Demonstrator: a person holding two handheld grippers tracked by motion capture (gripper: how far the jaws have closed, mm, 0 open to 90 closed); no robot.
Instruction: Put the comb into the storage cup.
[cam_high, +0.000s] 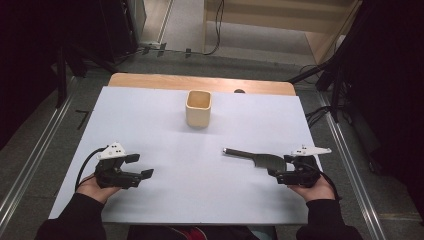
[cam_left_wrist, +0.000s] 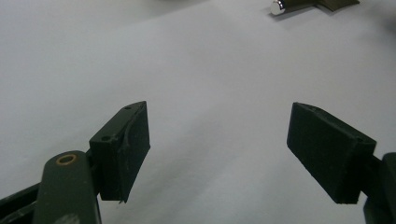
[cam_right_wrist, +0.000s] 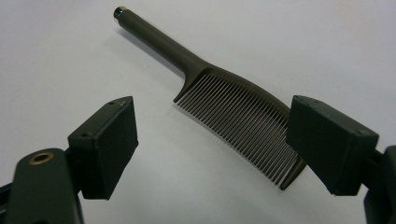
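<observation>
A dark olive comb (cam_high: 255, 157) lies flat on the white table sheet (cam_high: 200, 150) at the right, its handle pointing left. In the right gripper view the comb (cam_right_wrist: 233, 109) runs between the two pads, teeth toward me, its far end hidden behind the right pad. My right gripper (cam_high: 281, 167) (cam_right_wrist: 212, 149) is open, its jaws either side of the toothed end. My left gripper (cam_high: 140, 166) (cam_left_wrist: 217, 154) rests open at the left with only bare sheet between its pads. The comb's handle tip (cam_left_wrist: 279, 6) lies far off in the left gripper view.
A cream square cup (cam_high: 198, 108) stands upright at the middle back of the sheet. A strip of bare wooden tabletop (cam_high: 200, 81) runs behind the sheet. Cables and metal rails run along the floor on both sides.
</observation>
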